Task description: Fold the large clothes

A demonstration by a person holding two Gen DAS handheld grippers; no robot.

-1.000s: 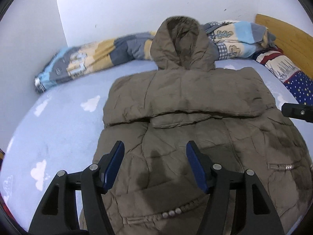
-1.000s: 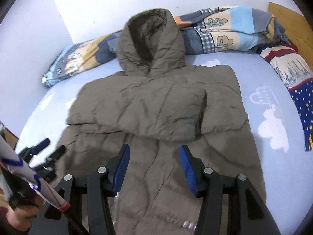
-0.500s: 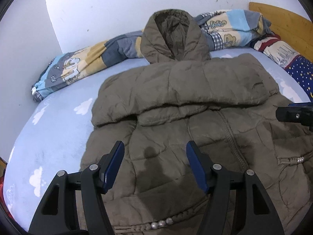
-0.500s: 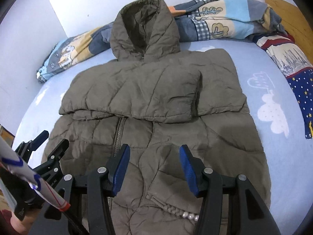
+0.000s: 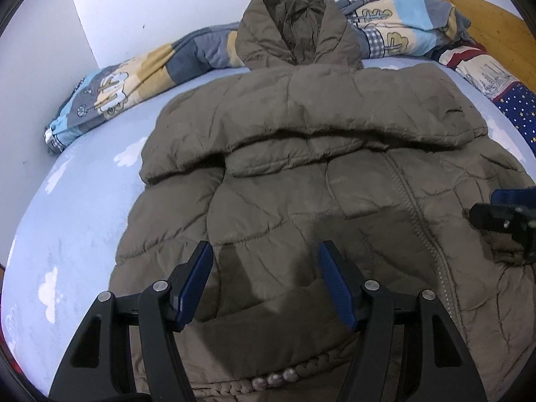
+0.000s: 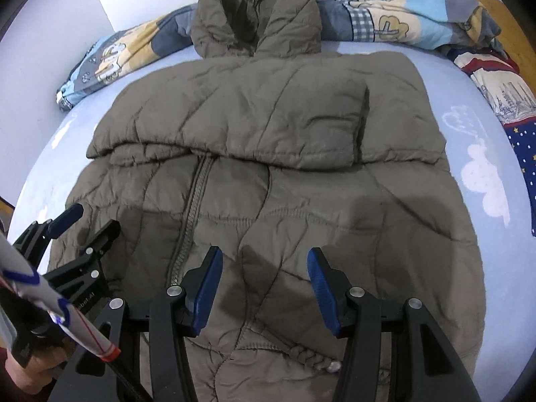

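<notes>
A brown hooded puffer coat (image 5: 301, 174) (image 6: 268, 167) lies face up on the bed. Its hood points toward the wall and both sleeves are folded across the chest. My left gripper (image 5: 264, 261) hovers open over the lower left part of the coat, nothing between its blue pads. Open as well, my right gripper (image 6: 263, 268) hangs just above the coat's lower right half, beside the zipper (image 6: 191, 214). Each gripper shows at the edge of the other's view, the left gripper (image 6: 83, 227) low on the left, the right one (image 5: 495, 214) at the right edge.
The bed has a light blue sheet with white clouds (image 6: 482, 181). A rolled patterned quilt (image 5: 134, 80) lies along the white wall behind the hood. A star-print pillow (image 5: 516, 107) and a wooden headboard (image 5: 485, 10) sit at the right. A person's sleeve (image 6: 50, 308) shows at lower left.
Both grippers have come down closer to the coat, which now fills more of each view. Their jaws kept the same width.
</notes>
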